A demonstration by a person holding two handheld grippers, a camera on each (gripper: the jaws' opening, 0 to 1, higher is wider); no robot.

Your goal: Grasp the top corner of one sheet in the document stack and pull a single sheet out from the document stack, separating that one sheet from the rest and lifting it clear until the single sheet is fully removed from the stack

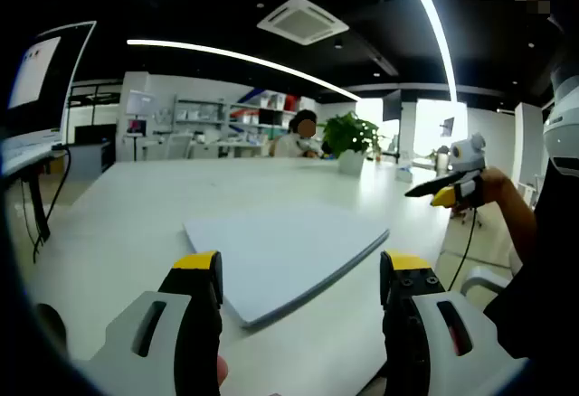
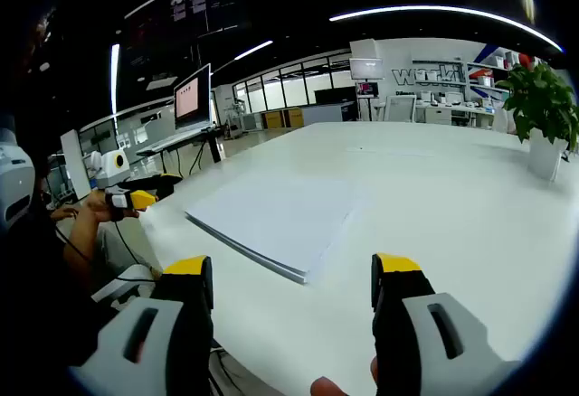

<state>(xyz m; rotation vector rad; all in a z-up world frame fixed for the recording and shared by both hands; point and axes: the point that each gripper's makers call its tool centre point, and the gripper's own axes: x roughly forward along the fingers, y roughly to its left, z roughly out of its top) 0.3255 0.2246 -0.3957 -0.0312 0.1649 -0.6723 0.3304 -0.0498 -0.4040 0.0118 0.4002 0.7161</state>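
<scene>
On white table (image 1: 136, 206), document stack (image 1: 280, 256), potted plant (image 1: 351, 138) beyond, both tongs apart.

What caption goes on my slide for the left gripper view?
Open left gripper hovers before the untouched document stack on the white table.

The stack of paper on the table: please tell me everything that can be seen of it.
The stack of paper is a thin, flat pile of white sheets, edges neatly lined up, so it looks like one slab. It lies flat on the white table, a corner pointing toward each gripper. Nothing else touches it: the left gripper and the right gripper are both open and hang short of it. No sheet is lifted or pulled out yet.
</scene>
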